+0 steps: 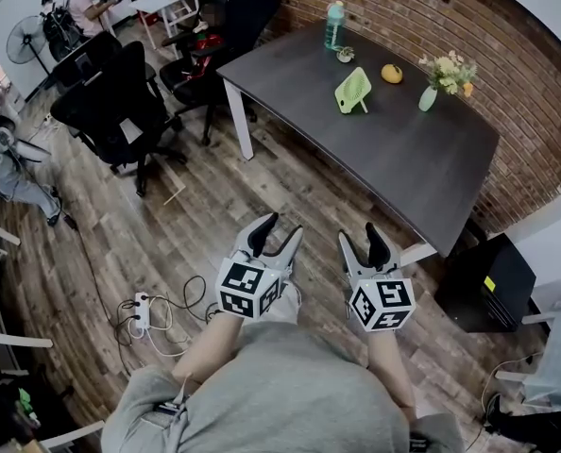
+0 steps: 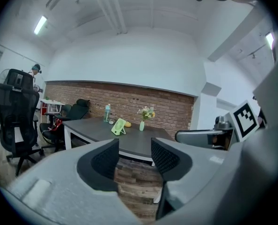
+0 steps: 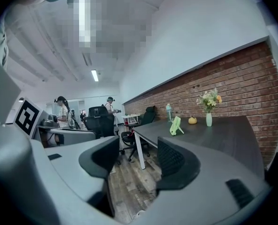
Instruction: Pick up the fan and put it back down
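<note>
Where fan point(image 1: 353, 91) stands on table point(image 1: 403, 168), bottle point(image 1: 333, 25), fruit point(image 1: 392, 74), vase point(image 1: 428, 98) sit nearby.

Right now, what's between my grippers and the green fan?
In the head view, only bare wood floor, then bare tabletop, separates the left gripper and right gripper from the fan.

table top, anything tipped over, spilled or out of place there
Nothing stands out. The green fan sits propped on its stand, the bottle and the flower vase are upright, and the dark table shows no spill.
</note>
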{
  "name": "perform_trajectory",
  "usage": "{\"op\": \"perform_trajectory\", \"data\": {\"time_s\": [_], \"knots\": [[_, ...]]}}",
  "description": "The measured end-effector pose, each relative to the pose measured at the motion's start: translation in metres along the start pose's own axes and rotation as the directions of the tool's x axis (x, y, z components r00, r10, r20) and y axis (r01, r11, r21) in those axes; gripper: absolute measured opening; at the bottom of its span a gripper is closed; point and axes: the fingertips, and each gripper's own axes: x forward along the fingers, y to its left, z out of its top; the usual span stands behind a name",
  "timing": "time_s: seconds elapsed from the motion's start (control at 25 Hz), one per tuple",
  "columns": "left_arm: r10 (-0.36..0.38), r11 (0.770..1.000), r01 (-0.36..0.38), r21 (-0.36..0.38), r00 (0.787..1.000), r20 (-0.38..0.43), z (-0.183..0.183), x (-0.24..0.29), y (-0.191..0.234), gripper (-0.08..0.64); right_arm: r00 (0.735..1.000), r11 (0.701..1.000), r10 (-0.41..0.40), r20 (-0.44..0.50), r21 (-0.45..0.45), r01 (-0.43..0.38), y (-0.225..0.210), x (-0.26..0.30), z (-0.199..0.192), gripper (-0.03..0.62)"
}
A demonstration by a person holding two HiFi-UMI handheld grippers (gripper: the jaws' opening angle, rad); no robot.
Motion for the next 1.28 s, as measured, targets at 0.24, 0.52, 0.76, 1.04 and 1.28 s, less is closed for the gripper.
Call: {"op": "perform_trajectory", "data": {"time_s": [0.24,0.52,0.76,1.04,1.28], "knots": [[0.005,1.000,-0.005,-0.007,1.000,-0.009,0.008,0.038,0.030,0.212,1.000,1.000,-0.004,-0.022,-0.002,0.004,-0.019,0.044,0.007,0.252],[-0.018,1.000,0.018,-0.019,1.000,-0.017,0.032,0.091,0.073,0.215,1.000,1.000,-0.018,-0.023,0.004,0.018,-0.041,0.109,0.031,0.252],[-0.033,0.999,0.032,-0.026,0.999,-0.020,0.055,0.139,0.112,0.214,1.000,1.000,-0.025,-0.019,0.015,0.025,-0.060,0.167,0.052,0.252],[-0.043,0.999,0.042,-0.032,0.999,-0.017,0.073,0.190,0.157,0.213,0.999,0.999,-0.038,-0.017,0.012,0.038,-0.080,0.230,0.068,0.252],[-0.061,0.998,0.061,-0.032,0.998,-0.016,0.085,0.229,0.190,0.213,0.999,0.999,-0.049,-0.007,0.017,0.049,-0.094,0.277,0.081,0.252]]}}
